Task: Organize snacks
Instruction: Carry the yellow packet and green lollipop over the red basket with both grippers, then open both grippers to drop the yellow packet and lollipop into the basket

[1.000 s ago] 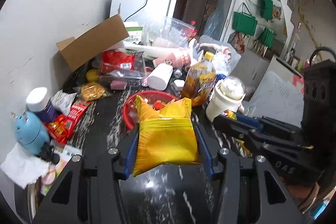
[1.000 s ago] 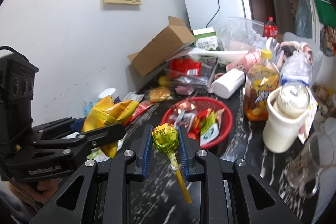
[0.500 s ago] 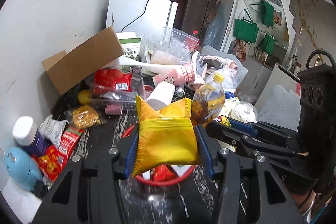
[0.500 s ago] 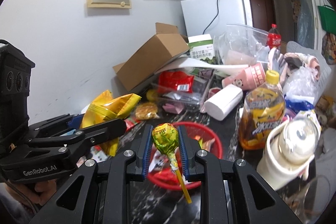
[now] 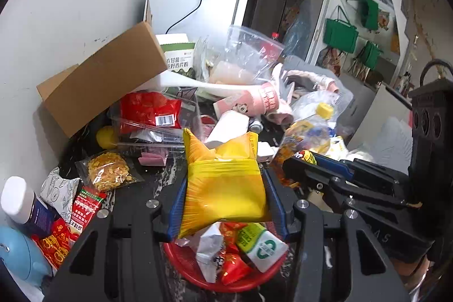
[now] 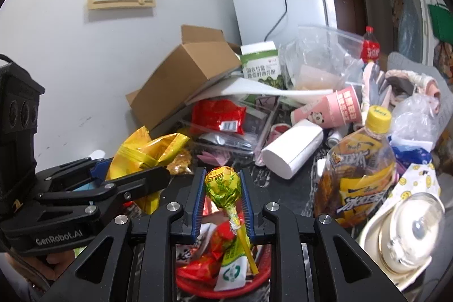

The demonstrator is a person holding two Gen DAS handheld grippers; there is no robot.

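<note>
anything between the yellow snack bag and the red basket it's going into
Nothing visible. The left gripper holds the yellow bag right above the red basket, with only the snacks already in it underneath.

My left gripper [image 5: 223,197] is matt black plastic with ribbed blue pads, pressed on a glossy, crinkled yellow foil packet [image 5: 223,188]. My right gripper [image 6: 222,203] pinches a lollipop [image 6: 220,184] in shiny printed wrapping. At twelve o'clock lies matt brown cardboard box [image 6: 184,75]; below, a smooth red plastic basket [image 5: 198,278] on polished dark marbled table [image 5: 158,183].
</note>
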